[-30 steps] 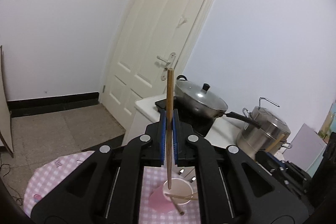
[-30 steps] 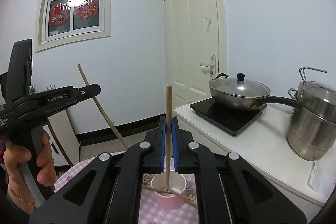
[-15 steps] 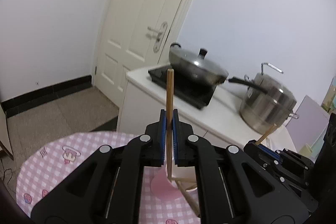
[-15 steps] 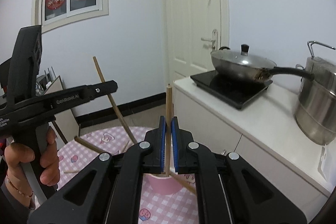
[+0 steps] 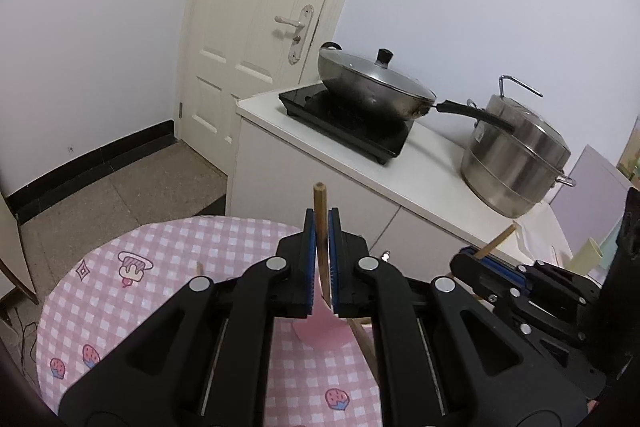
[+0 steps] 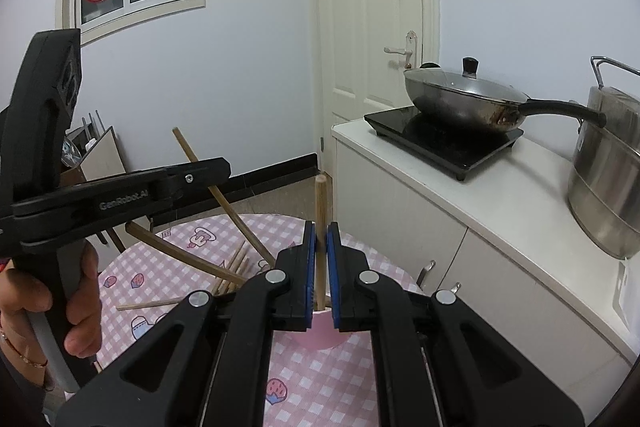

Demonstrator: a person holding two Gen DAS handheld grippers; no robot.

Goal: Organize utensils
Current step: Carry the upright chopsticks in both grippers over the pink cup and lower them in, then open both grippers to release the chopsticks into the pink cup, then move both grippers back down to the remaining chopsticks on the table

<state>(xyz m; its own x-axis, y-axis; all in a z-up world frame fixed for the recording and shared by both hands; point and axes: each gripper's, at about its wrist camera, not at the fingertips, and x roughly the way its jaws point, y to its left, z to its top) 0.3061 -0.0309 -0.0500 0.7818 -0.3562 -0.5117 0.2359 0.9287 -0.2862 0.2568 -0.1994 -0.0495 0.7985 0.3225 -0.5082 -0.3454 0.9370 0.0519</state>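
In the left wrist view my left gripper (image 5: 322, 227) is shut on an upright wooden chopstick (image 5: 320, 195), right above a pink cup (image 5: 320, 327) on the pink checked tablecloth (image 5: 160, 287). Another chopstick (image 5: 362, 339) leans out of the cup. My right gripper (image 5: 468, 259) shows at the right with its own stick. In the right wrist view my right gripper (image 6: 320, 239) is shut on a chopstick (image 6: 320, 199) whose lower end reaches down to the cup (image 6: 316, 331). My left gripper (image 6: 216, 173) comes in from the left with its slanted chopstick (image 6: 224, 203).
Several loose chopsticks (image 6: 234, 269) lie on the table (image 6: 192, 307) left of the cup. A white counter (image 6: 500, 195) to the right carries a black hob (image 6: 448, 143), a lidded wok (image 6: 460, 95) and a steel pot (image 6: 604, 167). A person's hand (image 6: 80, 291) holds the left gripper's handle.
Both grippers have sunk toward the pink cup with their chopsticks still clamped. The views have tipped down, so more of the table shows.
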